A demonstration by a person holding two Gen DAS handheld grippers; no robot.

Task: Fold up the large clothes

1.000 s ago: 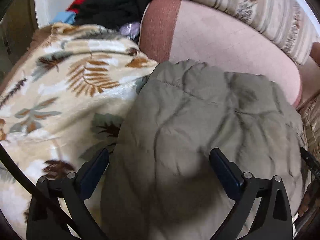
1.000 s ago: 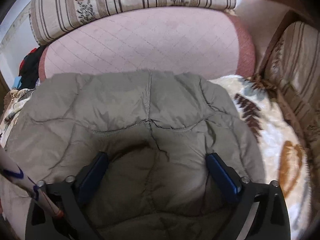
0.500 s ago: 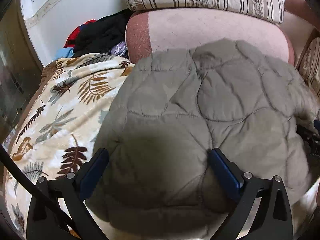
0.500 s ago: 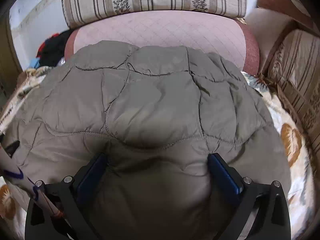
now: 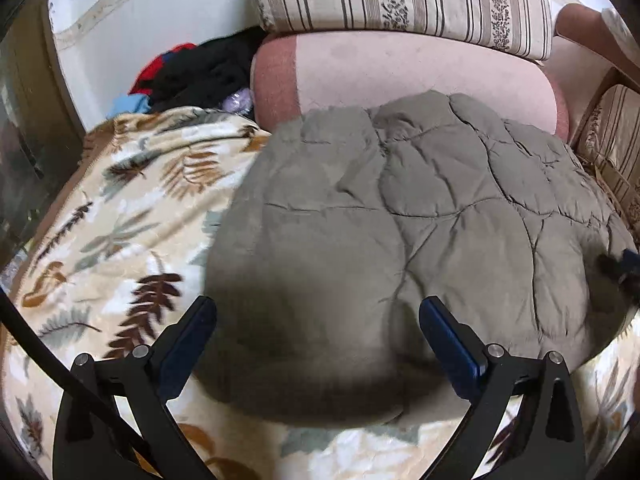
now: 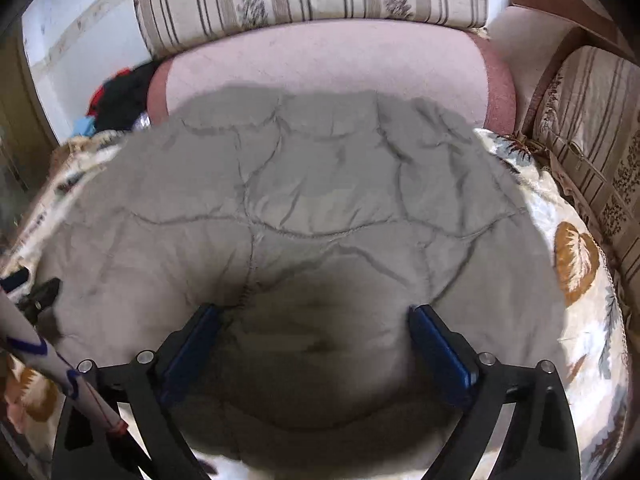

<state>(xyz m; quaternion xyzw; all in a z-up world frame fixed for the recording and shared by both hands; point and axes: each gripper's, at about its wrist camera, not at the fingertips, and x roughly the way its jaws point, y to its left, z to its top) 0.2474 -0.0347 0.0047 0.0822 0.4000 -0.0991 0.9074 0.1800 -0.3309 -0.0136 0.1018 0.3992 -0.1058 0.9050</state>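
Garment: a grey-green quilted padded jacket [image 5: 400, 240], folded into a rounded bundle, lying flat in the middle of the spread; its far edge reaches the pink cushion.
Surface: a cream plush blanket printed with brown, ochre and grey leaves [image 5: 132, 216], spread wide beneath the jacket and showing on both sides of it and along the near edge.
Seat behind: a pale pink quilted cushion with a darker rust-pink end panel [image 5: 400, 68], lying across the far side of the blanket.
Back cushion: a beige bolster striped in brown with floral bands [image 5: 400, 0], resting above the pink cushion.
Side cushion: a second striped floral cushion [image 6: 592, 140], standing at the right edge of the blanket.
Wall: white plaster with a pale patterned border [image 5: 132, 20], at far left behind the seating.
Clothes heap: a pile of black, red and light blue garments [image 5: 192, 76], stacked in the corner between wall and pink cushion, well apart from the jacket.
Left gripper [image 5: 318, 312]: black frame, blue pads spread wide, nothing between them; poised over the jacket's near left part.
Right gripper [image 6: 314, 318]: blue pads likewise parted and gripping nothing; over the jacket's near middle, whether touching the fabric cannot be told.
Image quality: some blur at the jacket's edges.
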